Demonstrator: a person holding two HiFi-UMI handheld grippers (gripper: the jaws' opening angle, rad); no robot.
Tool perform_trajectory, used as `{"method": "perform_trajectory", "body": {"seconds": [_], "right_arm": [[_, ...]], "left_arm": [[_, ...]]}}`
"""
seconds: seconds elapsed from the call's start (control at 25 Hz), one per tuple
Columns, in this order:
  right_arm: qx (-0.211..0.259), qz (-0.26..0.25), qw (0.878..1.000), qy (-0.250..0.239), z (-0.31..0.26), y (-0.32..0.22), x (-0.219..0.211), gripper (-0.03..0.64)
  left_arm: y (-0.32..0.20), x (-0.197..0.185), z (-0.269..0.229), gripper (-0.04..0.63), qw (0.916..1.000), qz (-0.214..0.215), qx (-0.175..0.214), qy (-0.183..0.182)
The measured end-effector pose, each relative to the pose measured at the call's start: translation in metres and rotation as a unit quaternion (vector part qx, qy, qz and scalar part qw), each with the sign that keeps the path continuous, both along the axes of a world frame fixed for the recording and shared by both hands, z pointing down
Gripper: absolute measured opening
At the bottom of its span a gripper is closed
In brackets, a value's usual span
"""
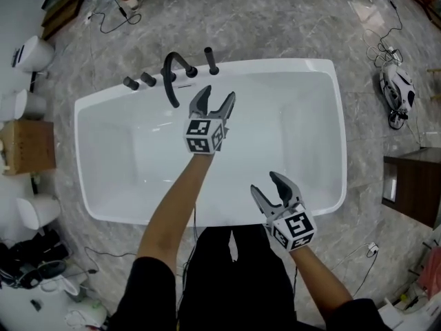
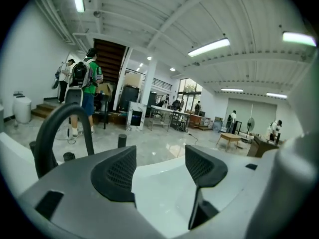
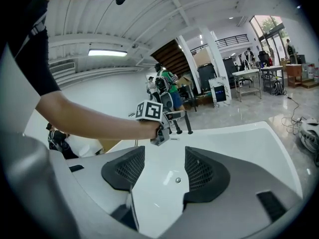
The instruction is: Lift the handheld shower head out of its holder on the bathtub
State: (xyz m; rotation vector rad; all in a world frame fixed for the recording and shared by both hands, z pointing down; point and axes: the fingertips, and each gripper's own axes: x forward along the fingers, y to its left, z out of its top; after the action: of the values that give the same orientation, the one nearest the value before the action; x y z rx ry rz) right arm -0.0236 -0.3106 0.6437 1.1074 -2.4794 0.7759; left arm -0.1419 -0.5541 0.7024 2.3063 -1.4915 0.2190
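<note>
A white bathtub fills the middle of the head view. On its far rim stand a curved black spout, two small black knobs and the upright black handheld shower head in its holder. My left gripper hangs open over the tub, just short of that rim and below the shower head. In the left gripper view the spout rises at the left and a black post shows beyond the open jaws. My right gripper is open and empty above the tub's near rim.
Marble floor surrounds the tub. A white device with cables lies at the right, above a dark cabinet. A cardboard box and white containers stand at the left. People stand far off in the hall.
</note>
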Motion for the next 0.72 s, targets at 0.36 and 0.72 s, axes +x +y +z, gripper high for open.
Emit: {"method": "perform_trajectory", "body": {"seconds": [0.36,0.72], "right_arm": [[-0.023,0.023,0.999,0.009,0.031,-0.004,0.013,0.224],[-0.023,0.036,0.999,0.020,0.045,-0.012,0.019,0.225]], "left_arm": [[-0.031,-0.029,0.047,0.282,0.9992,-0.036,-0.014,0.006],[-0.076,-0.038,0.070,0.287,0.9992,-0.030,-0.027,0.009]]}}
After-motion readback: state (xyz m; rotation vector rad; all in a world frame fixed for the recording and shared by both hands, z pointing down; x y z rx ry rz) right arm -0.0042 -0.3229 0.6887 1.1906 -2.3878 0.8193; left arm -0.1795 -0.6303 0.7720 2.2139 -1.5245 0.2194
